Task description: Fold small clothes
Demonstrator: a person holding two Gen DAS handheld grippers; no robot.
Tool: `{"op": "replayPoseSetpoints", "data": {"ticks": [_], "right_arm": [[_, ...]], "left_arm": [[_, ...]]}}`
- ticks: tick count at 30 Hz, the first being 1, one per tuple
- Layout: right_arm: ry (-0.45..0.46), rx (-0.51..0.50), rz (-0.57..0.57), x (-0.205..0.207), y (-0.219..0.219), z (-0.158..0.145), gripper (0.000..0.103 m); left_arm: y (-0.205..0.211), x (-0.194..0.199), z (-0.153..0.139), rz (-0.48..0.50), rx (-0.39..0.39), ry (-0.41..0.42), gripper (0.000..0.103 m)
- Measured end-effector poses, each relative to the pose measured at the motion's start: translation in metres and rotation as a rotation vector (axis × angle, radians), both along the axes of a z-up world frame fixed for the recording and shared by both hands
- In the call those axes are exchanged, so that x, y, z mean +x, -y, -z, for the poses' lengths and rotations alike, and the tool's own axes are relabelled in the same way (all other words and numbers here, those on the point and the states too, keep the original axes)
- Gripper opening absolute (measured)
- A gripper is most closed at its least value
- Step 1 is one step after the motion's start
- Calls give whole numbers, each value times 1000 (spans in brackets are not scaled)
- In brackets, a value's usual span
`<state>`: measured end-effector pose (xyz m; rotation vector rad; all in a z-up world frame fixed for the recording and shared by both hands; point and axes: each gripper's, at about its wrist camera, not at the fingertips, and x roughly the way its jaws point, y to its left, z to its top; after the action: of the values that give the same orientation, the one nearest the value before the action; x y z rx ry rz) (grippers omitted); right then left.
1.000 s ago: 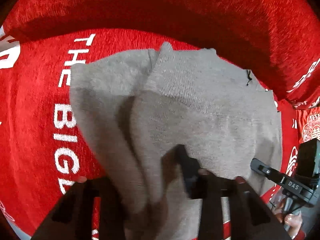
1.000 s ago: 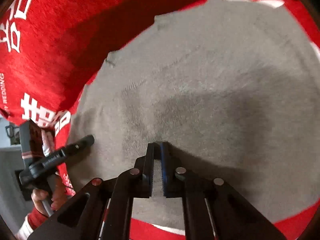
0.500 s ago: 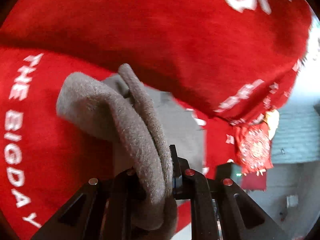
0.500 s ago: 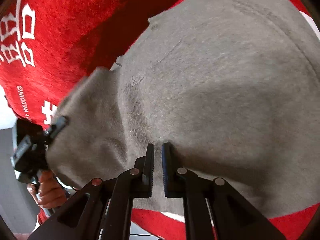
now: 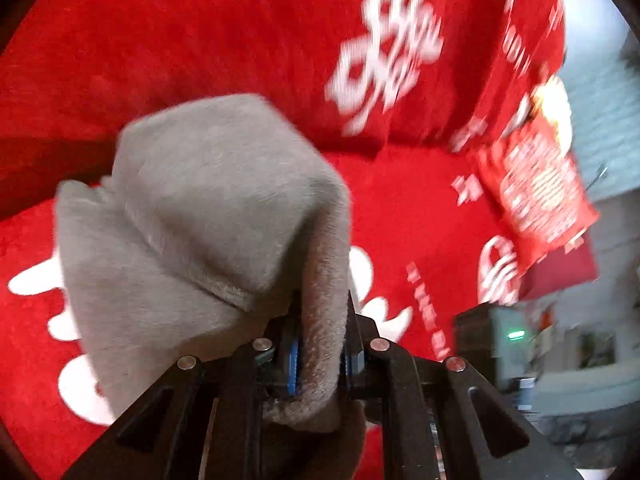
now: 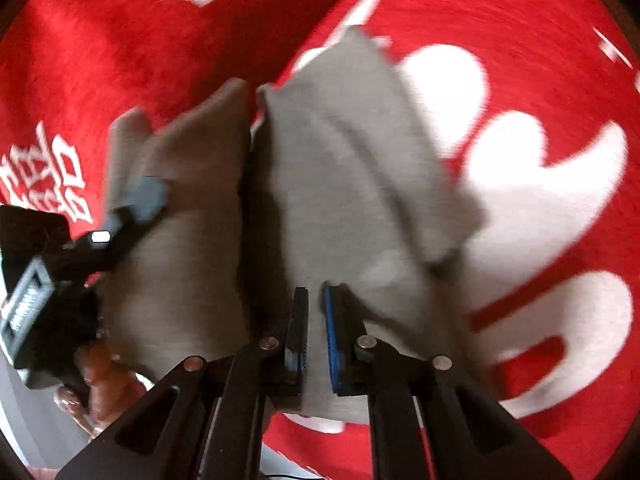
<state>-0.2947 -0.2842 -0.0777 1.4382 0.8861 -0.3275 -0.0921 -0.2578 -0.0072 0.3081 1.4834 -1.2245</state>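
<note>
A small grey knitted garment is lifted above a red blanket with white lettering. My left gripper is shut on a thick bunched fold of it, and the rest hangs to the left. In the right wrist view the garment hangs folded in two flaps. My right gripper is shut on its lower edge, jaws almost together with cloth between. The left gripper shows at the left of that view, gripping the other flap, with the hand below it.
The red blanket covers the surface and the raised back behind it. A red patterned cushion lies at the right. Beyond the blanket's right edge is a blurred room with a dark box.
The garment lay flat on the blanket a second ago. Both grippers have lifted it and it now hangs bunched. The left gripper has swung right.
</note>
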Motion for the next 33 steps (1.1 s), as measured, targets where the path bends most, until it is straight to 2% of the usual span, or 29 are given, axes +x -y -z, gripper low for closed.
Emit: {"op": "replayPoseSetpoints", "data": {"ticks": [4, 7, 10, 12, 13, 14, 17, 19, 21, 24, 29, 33], "right_arm": [[47, 62, 47, -19, 9, 11, 12], [64, 83, 65, -33, 18, 15, 12], [78, 103, 88, -42, 24, 18, 12], [88, 116, 103, -47, 28, 19, 13], [91, 123, 111, -49, 29, 19, 13], [92, 127, 117, -52, 29, 21, 13], [89, 129, 132, -64, 36, 20, 13], [103, 139, 155, -72, 40, 18, 23], [146, 166, 187, -75, 40, 25, 46], [210, 198, 238, -82, 48, 25, 65], [272, 249, 290, -83, 68, 26, 66], [193, 239, 167, -61, 73, 29, 65]], "left_arm": [[9, -21, 22, 28, 75, 51, 17], [19, -31, 20, 40, 94, 87, 18], [23, -35, 11, 55, 85, 116, 52], [21, -34, -4, 42, 70, 201, 90], [19, -34, -8, 37, 66, 242, 92], [15, -31, -13, 36, 57, 268, 92], [5, -21, -25, 21, 46, 269, 92], [-5, -11, -33, -8, 33, 270, 92], [-22, 6, -44, -62, 24, 282, 92], [-52, 32, -51, -151, 50, 337, 92], [-96, 67, -29, -240, 196, 388, 92], [-124, 72, -3, -271, 283, 381, 92]]}}
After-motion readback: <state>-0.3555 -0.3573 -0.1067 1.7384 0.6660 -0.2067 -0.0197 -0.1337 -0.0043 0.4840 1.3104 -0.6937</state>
